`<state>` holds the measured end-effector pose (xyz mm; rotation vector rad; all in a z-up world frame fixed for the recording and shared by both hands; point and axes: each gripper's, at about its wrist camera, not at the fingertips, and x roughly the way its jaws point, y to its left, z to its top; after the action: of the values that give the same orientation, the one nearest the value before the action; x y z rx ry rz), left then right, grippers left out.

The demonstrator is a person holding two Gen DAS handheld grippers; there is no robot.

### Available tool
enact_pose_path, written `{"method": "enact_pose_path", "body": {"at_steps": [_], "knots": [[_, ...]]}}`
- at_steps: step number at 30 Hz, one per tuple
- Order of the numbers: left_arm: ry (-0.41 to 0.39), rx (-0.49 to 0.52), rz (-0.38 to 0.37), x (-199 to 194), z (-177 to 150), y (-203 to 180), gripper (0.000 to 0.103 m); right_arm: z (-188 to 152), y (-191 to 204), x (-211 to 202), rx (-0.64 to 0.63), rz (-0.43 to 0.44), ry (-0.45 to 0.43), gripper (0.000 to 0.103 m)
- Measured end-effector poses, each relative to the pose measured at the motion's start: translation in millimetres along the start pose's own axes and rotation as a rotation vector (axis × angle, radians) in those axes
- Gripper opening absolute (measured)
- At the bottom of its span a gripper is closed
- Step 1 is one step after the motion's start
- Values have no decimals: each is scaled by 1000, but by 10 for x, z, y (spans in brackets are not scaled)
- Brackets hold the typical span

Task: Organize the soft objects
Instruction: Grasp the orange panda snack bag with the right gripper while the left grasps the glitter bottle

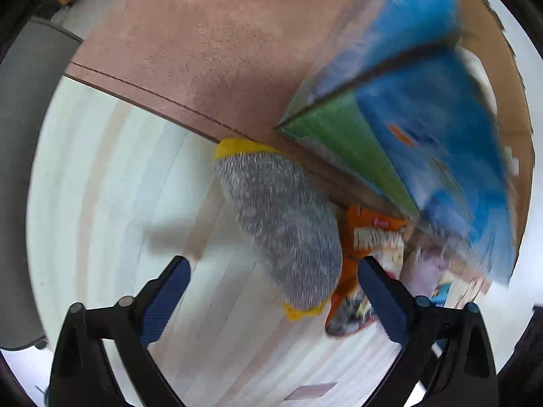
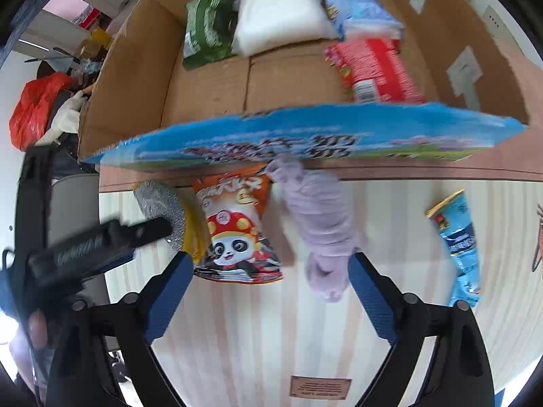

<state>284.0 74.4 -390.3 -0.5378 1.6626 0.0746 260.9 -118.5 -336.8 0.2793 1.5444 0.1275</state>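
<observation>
A grey-and-yellow scrubbing sponge (image 1: 281,227) lies on the striped table by a blue-printed cardboard box (image 1: 424,129). My left gripper (image 1: 271,288) is open with the sponge's near end between its fingers. In the right wrist view the sponge (image 2: 159,207), an orange panda snack bag (image 2: 234,234) and a lilac soft cloth (image 2: 322,227) lie in front of the box flap (image 2: 305,142). My right gripper (image 2: 264,288) is open and empty just before the bag and cloth. The left gripper's finger (image 2: 142,230) touches the sponge.
The open box (image 2: 210,91) holds a green pack (image 2: 207,30), a white pack (image 2: 281,13), a blue pack (image 2: 363,6) and a red pack (image 2: 376,68). A blue snack bag (image 2: 458,244) lies at the right. A grey chair (image 1: 30,169) stands left of the table.
</observation>
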Motion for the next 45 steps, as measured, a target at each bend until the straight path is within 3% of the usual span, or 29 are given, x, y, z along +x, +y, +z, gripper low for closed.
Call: {"method": "enact_pose_path", "body": {"at_steps": [1, 4, 9, 13, 14, 15, 16, 23, 27, 30, 35, 37, 39, 41, 45], "knots": [[-1, 0, 5, 35, 17, 6, 69, 0, 39, 25, -4, -1, 6, 90], [-19, 56, 48, 32, 9, -1, 41, -1, 158, 98, -19, -1, 20, 87], [-49, 173, 178, 25, -150, 97, 39, 100, 399, 271, -62, -27, 41, 87], [-52, 236, 242, 55, -290, 140, 39, 145, 567, 485, -96, -111, 37, 87], [-52, 247, 251, 63, -328, 149, 39, 138, 608, 561, -110, -139, 45, 80], [-52, 263, 266, 75, -375, 143, 39, 137, 620, 616, -117, -156, 59, 59], [-52, 282, 275, 87, -433, 127, 39, 113, 629, 676, -122, -181, 79, 52], [-1, 377, 275, 244, -876, -24, 39, -348, 494, 660, -116, -185, 116, 46], [34, 423, 264, 322, -1189, -114, 39, -735, 282, 647, -49, -139, 172, 45], [59, 471, 296, 447, -1313, -168, 41, -942, 197, 684, -16, -92, 214, 45], [50, 482, 300, 484, -1217, -248, 41, -963, 170, 738, 14, -54, 211, 48], [49, 485, 306, 471, -1162, -247, 41, -943, 146, 733, 13, -68, 200, 51], [41, 489, 311, 319, -1316, -111, 41, -897, 190, 773, -2, -85, 191, 55], [32, 494, 317, 310, -1257, -219, 41, -881, 244, 859, -9, -100, 199, 55], [47, 475, 287, 181, -1314, -274, 37, -926, 335, 981, -21, -120, 205, 43]]}}
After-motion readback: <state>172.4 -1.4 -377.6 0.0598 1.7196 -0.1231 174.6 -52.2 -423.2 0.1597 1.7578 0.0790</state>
